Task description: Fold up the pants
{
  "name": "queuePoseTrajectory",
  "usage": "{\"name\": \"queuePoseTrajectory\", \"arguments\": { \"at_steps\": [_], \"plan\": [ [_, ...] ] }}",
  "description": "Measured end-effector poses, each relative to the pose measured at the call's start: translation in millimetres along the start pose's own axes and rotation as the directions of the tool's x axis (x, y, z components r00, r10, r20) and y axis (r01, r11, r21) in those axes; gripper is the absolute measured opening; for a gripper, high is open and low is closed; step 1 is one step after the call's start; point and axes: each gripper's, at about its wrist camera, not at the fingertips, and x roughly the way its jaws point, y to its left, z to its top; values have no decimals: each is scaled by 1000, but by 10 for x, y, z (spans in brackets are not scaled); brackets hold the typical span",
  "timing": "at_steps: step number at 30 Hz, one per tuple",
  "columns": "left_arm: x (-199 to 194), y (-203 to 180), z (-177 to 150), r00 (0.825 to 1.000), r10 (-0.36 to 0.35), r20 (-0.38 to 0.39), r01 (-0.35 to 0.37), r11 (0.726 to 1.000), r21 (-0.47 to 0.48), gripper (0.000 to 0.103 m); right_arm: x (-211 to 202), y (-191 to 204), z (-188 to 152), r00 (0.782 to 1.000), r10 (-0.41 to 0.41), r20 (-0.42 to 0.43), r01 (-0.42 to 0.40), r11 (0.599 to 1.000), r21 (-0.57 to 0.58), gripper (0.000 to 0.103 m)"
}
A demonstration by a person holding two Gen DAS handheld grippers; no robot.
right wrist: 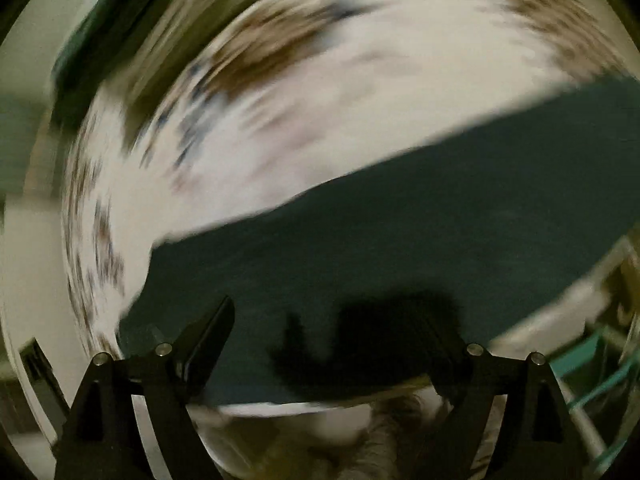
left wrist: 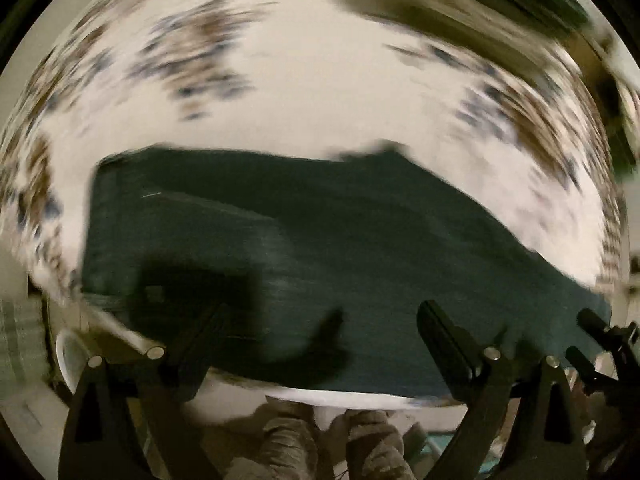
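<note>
Both views motion-blurred. Dark green pants [left wrist: 320, 240] lie flat on the patterned desk [left wrist: 320, 92]. Left gripper [left wrist: 320, 340] above the pants' near edge, fingers spread, holding nothing. Right gripper [right wrist: 340, 332] likewise spread, empty, over the pants.

Pants [left wrist: 320, 240] lie, apparently folded, on the tablecloth [left wrist: 320, 92].

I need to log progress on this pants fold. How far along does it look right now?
Done: the dark green pants lie flat on the patterned cloth as a long strip, apparently folded lengthwise, though blur hides the layers. In hand: nothing; the left gripper and right gripper hover open above the fabric. Left: probably the crosswise folds, since the strip is at full length.
</note>
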Motion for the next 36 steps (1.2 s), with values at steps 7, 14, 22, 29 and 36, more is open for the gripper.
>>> {"name": "queuePoseTrajectory", "arguments": {
  "at_steps": [7, 14, 22, 29, 36],
  "plan": [
    [229, -1633, -120, 998, -16, -60, 27, 981, 191, 96, -751, -1968, 524, 983, -34, 183, -32, 937, 348, 88],
    [637, -2966, -282, 993, 7, -115, 32, 942, 334, 96, -734, -3374, 982, 964, 65, 256, -195, 832, 520, 63],
    [1193, -3675, -415, 981, 106, -164, -21, 891, 455, 96, -696, -3575, 1199, 919, 214, 331, -354, 819, 453, 55],
    [1292, -3655, -313, 982, 96, -165, -19, 909, 417, 103, -663, -3601, 1471, 885, 280, 371, -420, 825, 378, 41],
    [1362, -3529, -269, 982, 95, -164, -24, 921, 389, 103, -430, -3577, 1744, 879, 315, 359, -442, 822, 360, 36]
  ]
}}
